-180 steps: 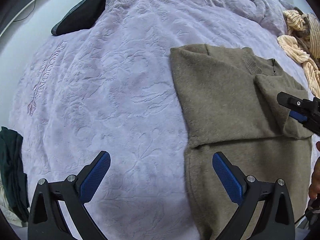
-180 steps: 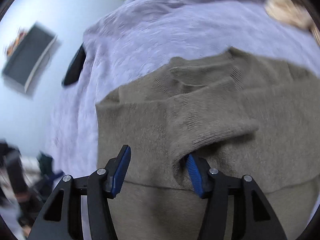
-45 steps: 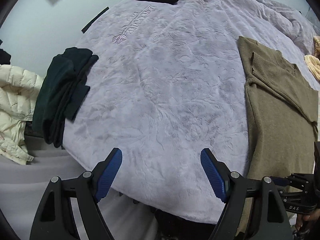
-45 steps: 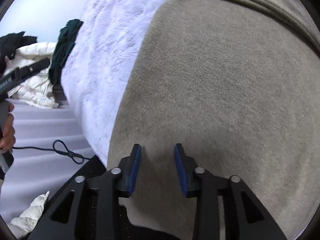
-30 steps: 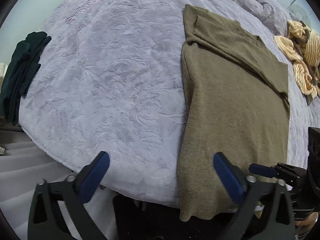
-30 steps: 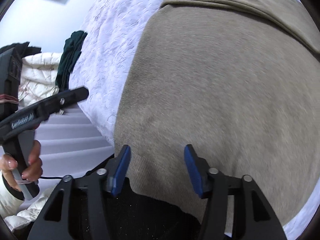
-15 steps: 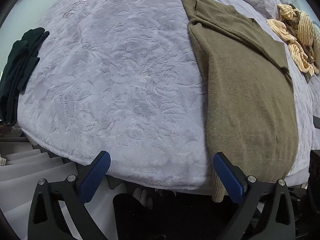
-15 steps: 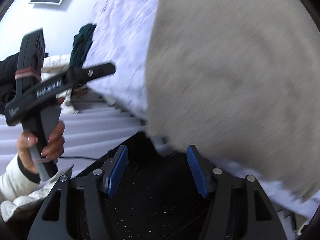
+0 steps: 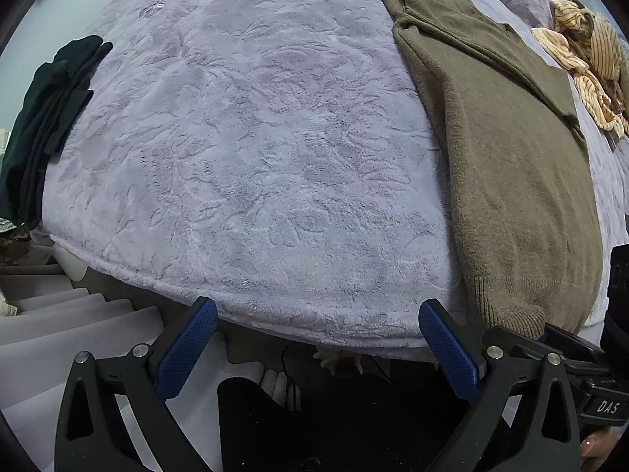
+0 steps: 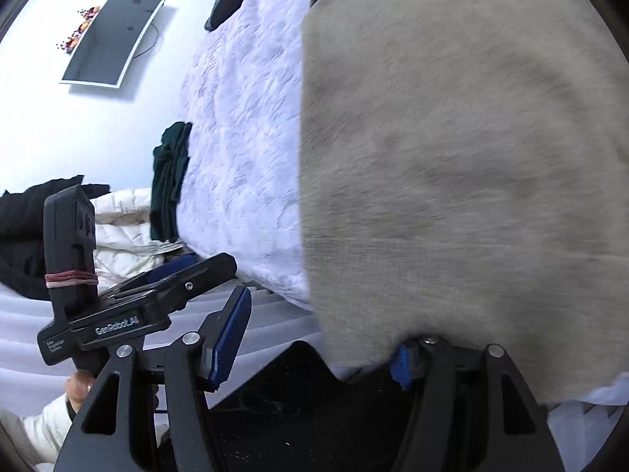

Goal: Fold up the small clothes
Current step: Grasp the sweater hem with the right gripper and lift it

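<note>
One olive sweater [image 9: 507, 149], sleeves folded.

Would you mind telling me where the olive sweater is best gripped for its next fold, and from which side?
Grip the ribbed hem of the olive sweater, probably at its two corners, coming in from the near bed edge. The hem hangs just over the lilac blanket, so a finger can slide beneath. Both the left gripper and right gripper are open there.
</note>
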